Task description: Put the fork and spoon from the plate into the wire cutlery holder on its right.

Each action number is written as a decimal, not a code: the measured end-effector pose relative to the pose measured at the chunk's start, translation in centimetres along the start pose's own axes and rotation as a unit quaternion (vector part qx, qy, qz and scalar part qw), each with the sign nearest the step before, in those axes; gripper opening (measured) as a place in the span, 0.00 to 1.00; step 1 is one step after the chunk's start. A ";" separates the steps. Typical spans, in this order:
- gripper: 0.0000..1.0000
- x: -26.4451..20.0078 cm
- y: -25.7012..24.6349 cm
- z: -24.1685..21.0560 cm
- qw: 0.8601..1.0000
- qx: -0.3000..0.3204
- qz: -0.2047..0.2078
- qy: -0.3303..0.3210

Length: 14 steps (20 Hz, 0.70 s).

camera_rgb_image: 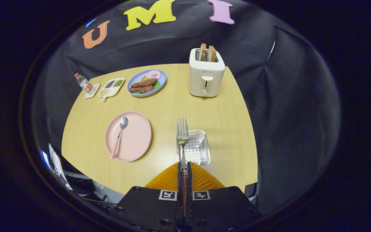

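Clamped right at the bottom, the gripper point(184, 167) has both fingers pressed together on the handle of the fork point(182, 137), and the fork sticks straight out ahead of them, tines forward. Its head hangs over the near-left edge of the wire cutlery holder point(201, 153), which sits on the wooden table point(224, 122) just ahead of the fingers and a touch to their right. That holder is a shallow metal basket with a perforated floor, and I can see nothing lying inside it; whether the fork touches its rim, I cannot tell.

Off to the left of the holder, well apart from it, there is the pink plate point(137, 135). On it lies the spoon point(119, 137), bowl pointing away, patterned handle running back toward the plate's near-left rim.

Further back now: a blue plate point(163, 82) loaded with brown strips of food, some green leaves and a pink slice. Left of it, a white divided tray point(111, 87) with small portions in its compartments, then a small bottle point(83, 82) standing on a white coaster. Over on the right at the back, a white toaster point(206, 74) stands upright with two slices of toast point(206, 53) poking out of its slots.
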<state>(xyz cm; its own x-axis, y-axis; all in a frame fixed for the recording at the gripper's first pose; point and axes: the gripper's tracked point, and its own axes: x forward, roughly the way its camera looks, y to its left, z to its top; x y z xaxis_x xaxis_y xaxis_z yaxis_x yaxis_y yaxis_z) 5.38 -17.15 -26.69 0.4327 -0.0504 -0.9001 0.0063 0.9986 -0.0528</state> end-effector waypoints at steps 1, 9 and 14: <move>0.03 0.1 -0.3 0.0 1.000 0.002 0.003 0.009; 0.03 2.6 -1.4 -0.9 0.988 -0.060 0.013 0.140; 0.03 4.1 -1.3 -2.0 0.972 -0.056 0.018 0.228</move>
<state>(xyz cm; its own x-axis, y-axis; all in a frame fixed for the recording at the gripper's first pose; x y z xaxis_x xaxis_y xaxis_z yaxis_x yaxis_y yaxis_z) 5.39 -18.65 -31.18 -0.0145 -0.0426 -0.9990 -0.1101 0.9931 -0.0407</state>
